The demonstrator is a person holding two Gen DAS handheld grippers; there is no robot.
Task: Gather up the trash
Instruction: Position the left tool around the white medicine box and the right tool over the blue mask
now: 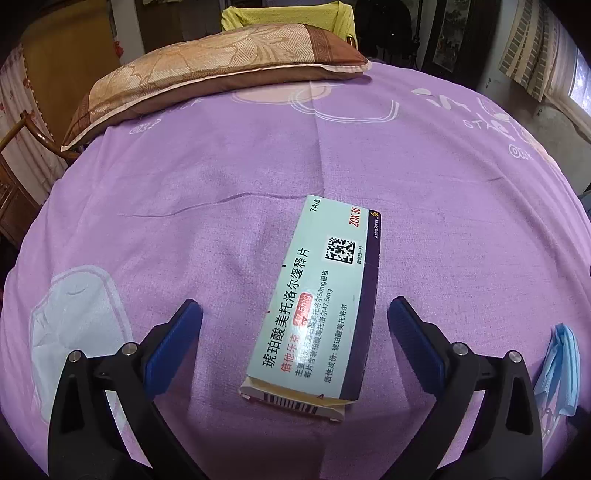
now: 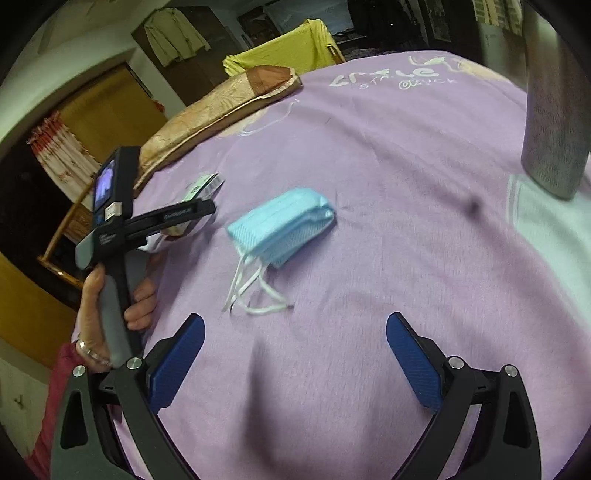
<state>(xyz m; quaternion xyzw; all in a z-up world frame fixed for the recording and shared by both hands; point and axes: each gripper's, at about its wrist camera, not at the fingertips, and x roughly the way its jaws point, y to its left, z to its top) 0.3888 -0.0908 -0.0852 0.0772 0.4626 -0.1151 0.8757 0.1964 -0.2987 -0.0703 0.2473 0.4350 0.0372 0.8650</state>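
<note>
Home bedroom, purple bedsheet [image 1: 258, 155], pillow [image 1: 207, 70], hanging jacket [image 2: 173, 35]

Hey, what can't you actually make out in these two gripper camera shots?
- Medicine box: the right wrist view shows one corner; the left gripper hides the rest.
- Face mask: cut off by the left wrist view's edge.
- Grey cylinder: blurred, top cropped, right wrist view; identity unclear.
- Any trash bin: not in either view.
</note>
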